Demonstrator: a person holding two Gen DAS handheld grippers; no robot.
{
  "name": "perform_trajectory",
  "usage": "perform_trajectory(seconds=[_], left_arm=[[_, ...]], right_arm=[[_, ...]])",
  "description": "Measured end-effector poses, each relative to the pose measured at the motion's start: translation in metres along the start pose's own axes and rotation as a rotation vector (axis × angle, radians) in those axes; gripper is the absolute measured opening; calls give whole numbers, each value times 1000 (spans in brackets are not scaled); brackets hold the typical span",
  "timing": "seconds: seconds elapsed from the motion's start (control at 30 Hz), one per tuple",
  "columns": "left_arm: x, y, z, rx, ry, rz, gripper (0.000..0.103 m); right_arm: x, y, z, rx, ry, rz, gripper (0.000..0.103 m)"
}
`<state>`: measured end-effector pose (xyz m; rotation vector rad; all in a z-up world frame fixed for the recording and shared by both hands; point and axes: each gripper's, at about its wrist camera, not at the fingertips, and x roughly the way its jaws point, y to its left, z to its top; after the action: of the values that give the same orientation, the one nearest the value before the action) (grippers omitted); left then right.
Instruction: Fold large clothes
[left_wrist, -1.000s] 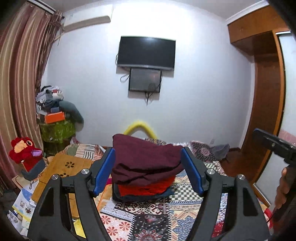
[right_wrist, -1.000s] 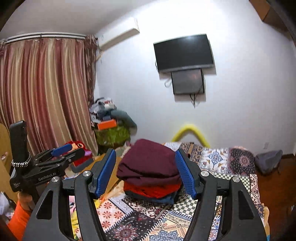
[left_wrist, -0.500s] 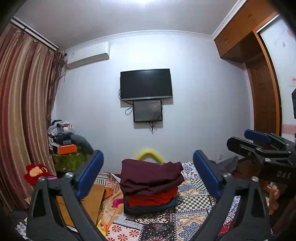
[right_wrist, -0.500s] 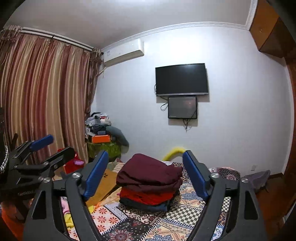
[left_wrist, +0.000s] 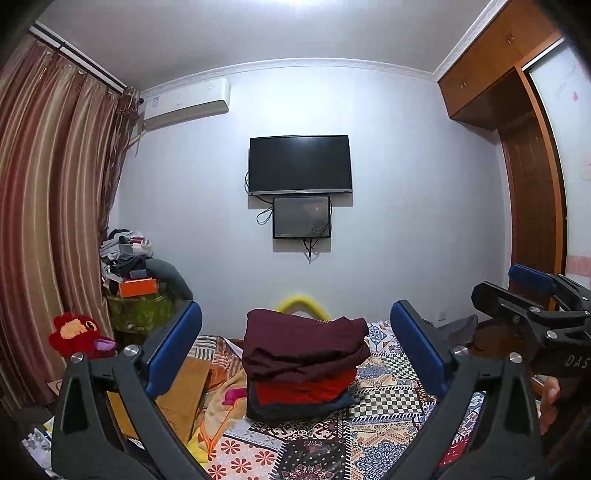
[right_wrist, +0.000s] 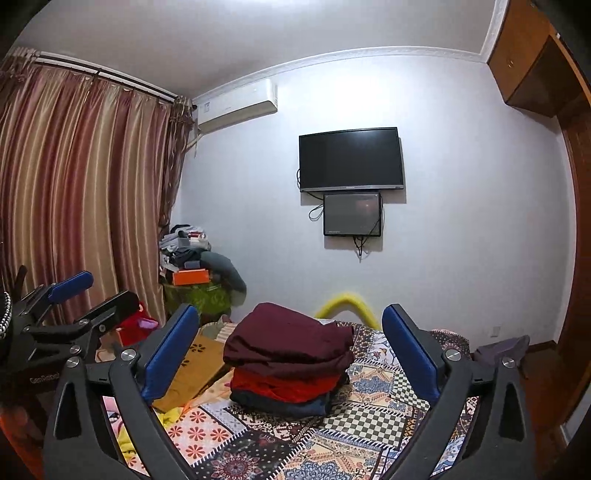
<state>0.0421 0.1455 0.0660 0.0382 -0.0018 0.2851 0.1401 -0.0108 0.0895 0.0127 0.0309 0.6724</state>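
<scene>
A stack of folded clothes sits on the patterned bedspread (left_wrist: 388, 402): a maroon garment (left_wrist: 303, 347) on top, a red one (left_wrist: 299, 387) under it, a dark blue one at the bottom. The stack also shows in the right wrist view (right_wrist: 288, 347). My left gripper (left_wrist: 295, 354) is open and empty, held back from the stack. My right gripper (right_wrist: 290, 354) is open and empty too, also clear of the stack. The right gripper shows at the right edge of the left wrist view (left_wrist: 528, 310); the left gripper shows at the left of the right wrist view (right_wrist: 70, 314).
A wooden lap desk (right_wrist: 195, 365) lies left of the stack. A red plush toy (left_wrist: 77, 334) and a cluttered side table (left_wrist: 136, 291) stand by the curtain. A TV (left_wrist: 299, 164) hangs on the far wall. A wardrobe (left_wrist: 532, 206) is at right.
Both grippers have pulled back and up from the stack and opened wider. The stack now looks smaller and stays put on the bed.
</scene>
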Motion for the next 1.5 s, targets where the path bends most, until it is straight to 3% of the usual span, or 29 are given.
perform_trajectory(seconds=[1.5], left_arm=[[19, 6, -20, -30, 58, 4, 103]], right_arm=[[-2, -4, -3, 26, 53, 10, 100]])
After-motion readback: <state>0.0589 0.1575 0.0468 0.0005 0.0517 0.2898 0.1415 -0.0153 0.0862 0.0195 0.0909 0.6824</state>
